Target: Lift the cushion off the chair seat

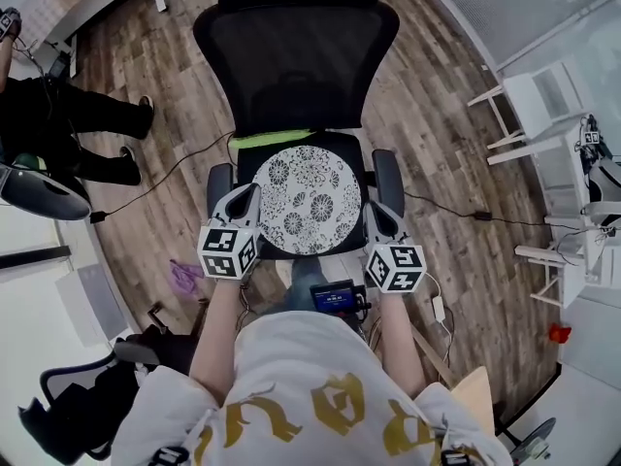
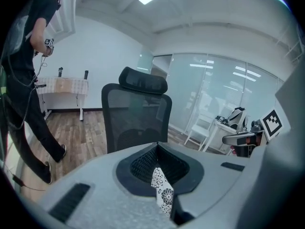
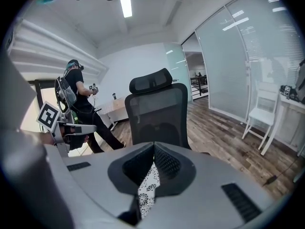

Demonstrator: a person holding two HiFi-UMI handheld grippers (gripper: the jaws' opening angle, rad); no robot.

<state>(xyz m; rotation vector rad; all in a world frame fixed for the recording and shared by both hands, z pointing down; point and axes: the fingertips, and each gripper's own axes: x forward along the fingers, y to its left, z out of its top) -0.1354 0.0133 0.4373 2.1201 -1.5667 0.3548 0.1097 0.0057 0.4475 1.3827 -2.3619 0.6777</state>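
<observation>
Though shirt lettering (image 1: 323, 403) blurs, floral cushion (image 1: 308, 199) clamped

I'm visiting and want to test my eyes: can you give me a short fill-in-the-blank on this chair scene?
1. The round cushion has a black-and-white ____ pattern.
2. The left gripper and the right gripper are each ____ on the cushion's edge.
3. The chair has a ____ mesh back.
4. A bright ____ strip shows behind the cushion.
Missing words: floral; shut; black; green.
</observation>
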